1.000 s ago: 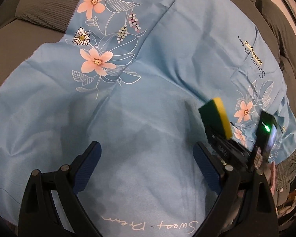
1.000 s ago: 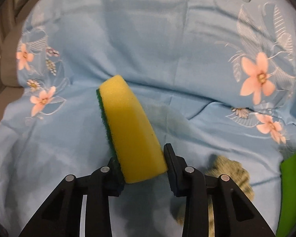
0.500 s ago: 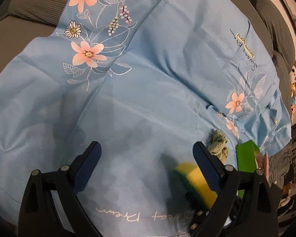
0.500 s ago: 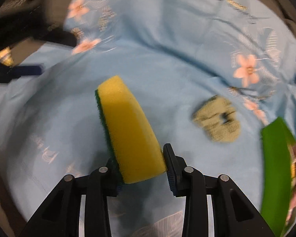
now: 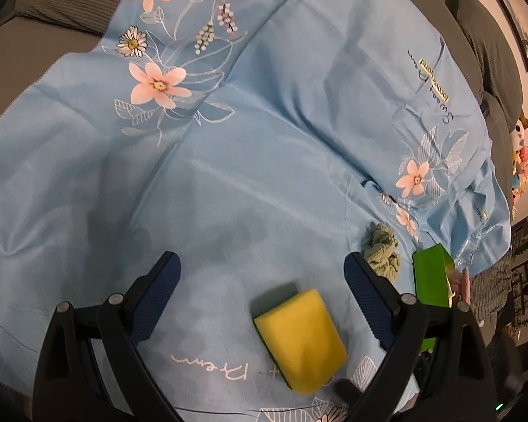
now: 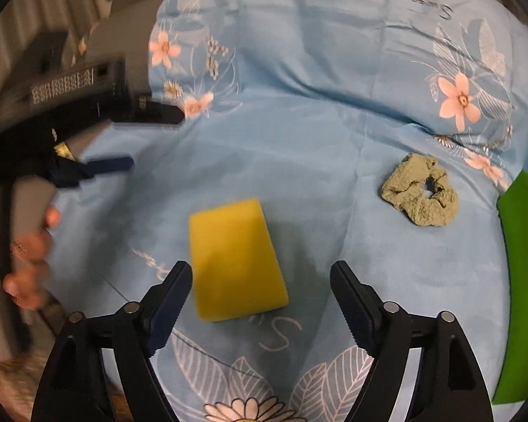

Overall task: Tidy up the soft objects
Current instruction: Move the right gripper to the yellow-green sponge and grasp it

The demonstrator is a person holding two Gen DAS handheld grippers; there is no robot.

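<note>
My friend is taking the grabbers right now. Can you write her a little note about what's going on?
Right gripper: open, its jaws have just opened, nothing pinched; the yellow sponge lies flat on the blue sheet just ahead of it.
Left gripper: open, empty.
Green scrunchie lies to the sponge's right, apart from it; green box at the sheet's right edge.
Done: sponge set down.
Left: probably the scrunchie.

Green box (image 6: pixel 521 281) cut off; hand (image 6: pixel 28 256) blurred.

A home living room — grey sofa (image 5: pixel 63 17) under floral sheet (image 5: pixel 264 140), framed pictures (image 5: pixel 526 42).
</note>
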